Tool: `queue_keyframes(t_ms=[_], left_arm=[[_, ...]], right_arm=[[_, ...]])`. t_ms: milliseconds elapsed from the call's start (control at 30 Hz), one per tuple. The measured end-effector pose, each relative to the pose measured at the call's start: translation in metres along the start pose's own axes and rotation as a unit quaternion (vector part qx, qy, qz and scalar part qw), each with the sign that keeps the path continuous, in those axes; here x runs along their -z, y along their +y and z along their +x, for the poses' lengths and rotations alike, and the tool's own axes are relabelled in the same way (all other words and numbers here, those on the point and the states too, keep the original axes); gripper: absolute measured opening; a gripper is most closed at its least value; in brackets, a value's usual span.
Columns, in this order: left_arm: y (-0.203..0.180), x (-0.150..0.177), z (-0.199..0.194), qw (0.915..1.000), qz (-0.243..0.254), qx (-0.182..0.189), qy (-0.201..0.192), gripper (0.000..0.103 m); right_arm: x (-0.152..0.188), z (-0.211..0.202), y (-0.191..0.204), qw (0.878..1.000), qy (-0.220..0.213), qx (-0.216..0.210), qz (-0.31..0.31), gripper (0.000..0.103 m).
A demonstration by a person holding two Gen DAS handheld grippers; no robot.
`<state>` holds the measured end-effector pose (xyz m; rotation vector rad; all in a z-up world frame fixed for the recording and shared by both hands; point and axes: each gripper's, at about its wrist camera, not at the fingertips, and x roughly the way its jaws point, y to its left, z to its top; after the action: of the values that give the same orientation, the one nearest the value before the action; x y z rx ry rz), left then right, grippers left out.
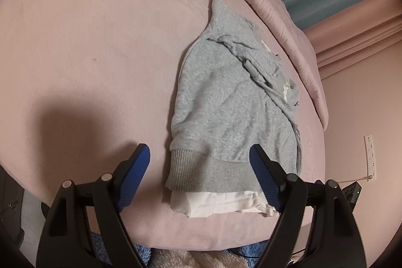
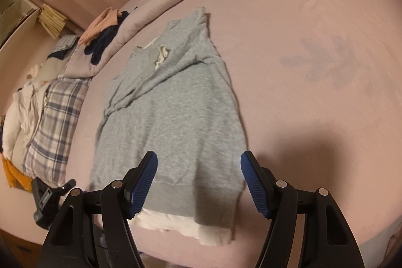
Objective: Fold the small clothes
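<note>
A grey sweatshirt (image 1: pixel 226 97) lies flat on the pink bed (image 1: pixel 88 42), partly folded, filling the centre and right of the left wrist view and the centre of the right wrist view. A white layer (image 1: pixel 218 202) sticks out below its ribbed hem; whether this is a separate garment or sewn in cannot be told. Folds bunch along one side of the sweatshirt, and a small pale patch near the collar (image 2: pixel 162 53) is too crumpled to identify. The left gripper (image 1: pixel 199 162) hangs low in its frame with both blue-padded fingers (image 1: pixel 133 180) spread wide, holding nothing; the right-hand finger overlaps the hem corner in the picture, contact unclear. The right gripper (image 2: pixel 198 167) is likewise spread wide above the hem, clamped on nothing. At the left edge of the right wrist view, a plaid cloth (image 2: pixel 57 122) and a heap of other clothes (image 2: pixel 17 114) are cut off by the lens rim. A rolled pink duvet (image 1: pixel 284 24) edges the bed at upper right of the left view.
</note>
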<state>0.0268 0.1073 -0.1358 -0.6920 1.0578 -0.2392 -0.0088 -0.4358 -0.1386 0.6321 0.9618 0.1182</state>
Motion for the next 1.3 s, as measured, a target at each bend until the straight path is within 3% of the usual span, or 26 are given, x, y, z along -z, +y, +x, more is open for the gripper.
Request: queue_keyframes(t_ms=[267,500,633,833,1100,1300], left_arm=[[0.012,0.004,0.008,0.9994,-0.013,0.025,0.019,0.081],[0.015,0.005,0.019,0.9984,-0.016,0.039,0.038,0.081],[0.010,0.007,0.026,0.9977,-0.004,0.047,0.049,0.081],[-0.003,0.014,0.035,0.9967,0.020,0.046,0.064,0.082],[-0.013,0.014,0.046,0.9956,0.028,0.048,0.075,0.082],[-0.015,0.012,0.047,0.9951,0.031,0.050,0.080,0.082]], right_arm=[[0.009,-0.002,-0.013,1.000,0.015,-0.001,0.012,0.069],[0.024,0.020,-0.019,0.997,0.074,-0.021,0.024,0.069],[0.025,0.023,-0.017,0.997,0.074,-0.024,0.017,0.069],[0.029,0.026,-0.020,0.994,0.081,-0.070,0.030,0.069],[0.028,0.036,-0.011,0.993,0.081,-0.081,0.020,0.069],[0.025,0.025,-0.016,0.995,0.082,-0.065,0.003,0.069]])
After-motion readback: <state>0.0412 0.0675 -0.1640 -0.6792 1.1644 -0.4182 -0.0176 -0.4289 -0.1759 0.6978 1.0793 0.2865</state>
